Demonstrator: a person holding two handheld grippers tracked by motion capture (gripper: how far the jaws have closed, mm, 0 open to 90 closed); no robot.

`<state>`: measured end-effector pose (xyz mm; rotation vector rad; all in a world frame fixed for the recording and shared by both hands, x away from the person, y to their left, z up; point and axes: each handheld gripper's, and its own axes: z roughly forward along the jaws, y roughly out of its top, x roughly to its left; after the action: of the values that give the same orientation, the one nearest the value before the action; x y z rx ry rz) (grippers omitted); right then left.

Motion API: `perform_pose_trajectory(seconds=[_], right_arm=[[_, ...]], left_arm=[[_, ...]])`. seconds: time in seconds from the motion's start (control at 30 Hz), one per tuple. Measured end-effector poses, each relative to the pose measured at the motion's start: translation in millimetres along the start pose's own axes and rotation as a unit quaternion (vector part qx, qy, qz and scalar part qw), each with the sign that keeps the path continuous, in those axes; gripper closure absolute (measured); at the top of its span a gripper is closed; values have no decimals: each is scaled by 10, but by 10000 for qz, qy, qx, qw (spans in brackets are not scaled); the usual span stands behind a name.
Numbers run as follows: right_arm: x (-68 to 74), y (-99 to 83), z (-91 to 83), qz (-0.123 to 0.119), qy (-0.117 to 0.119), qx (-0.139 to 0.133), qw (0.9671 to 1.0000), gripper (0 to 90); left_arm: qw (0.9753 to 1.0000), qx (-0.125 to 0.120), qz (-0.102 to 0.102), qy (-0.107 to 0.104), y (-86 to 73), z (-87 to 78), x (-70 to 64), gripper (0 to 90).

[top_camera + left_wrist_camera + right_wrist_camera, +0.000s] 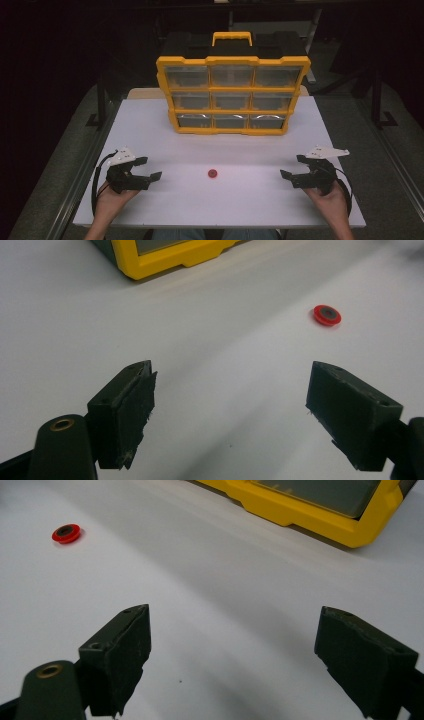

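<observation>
yellow organizer point(232, 95) | drawers shut (contents unclear) | red disc point(212, 173) outside

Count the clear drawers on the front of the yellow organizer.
9, in three rows of three on the yellow organizer: top row, middle row, bottom row. All look shut. Any on other sides would be hidden.

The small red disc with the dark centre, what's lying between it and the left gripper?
Nothing: in the high view, bare white tabletop runs from the open left gripper to the small red disc.
</observation>
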<state>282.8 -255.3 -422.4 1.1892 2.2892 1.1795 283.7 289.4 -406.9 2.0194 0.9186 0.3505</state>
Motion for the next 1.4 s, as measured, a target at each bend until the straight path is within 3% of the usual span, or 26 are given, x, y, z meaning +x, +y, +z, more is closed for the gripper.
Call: perform_pose_trajectory(seconds=[0.9, 0.97, 1.4], right_arm=[[29, 19, -7, -29, 33, -8, 10000, 141], [31, 18, -6, -32, 34, -7, 10000, 141], [43, 26, -16, -58, 23, -3, 10000, 141]], left_arm=[[9999, 38, -84, -104, -27, 11, 5, 207], [9999, 82, -9, -146, -28, 22, 10, 211], [9991, 83, -69, -401, 25, 73, -25, 222]])
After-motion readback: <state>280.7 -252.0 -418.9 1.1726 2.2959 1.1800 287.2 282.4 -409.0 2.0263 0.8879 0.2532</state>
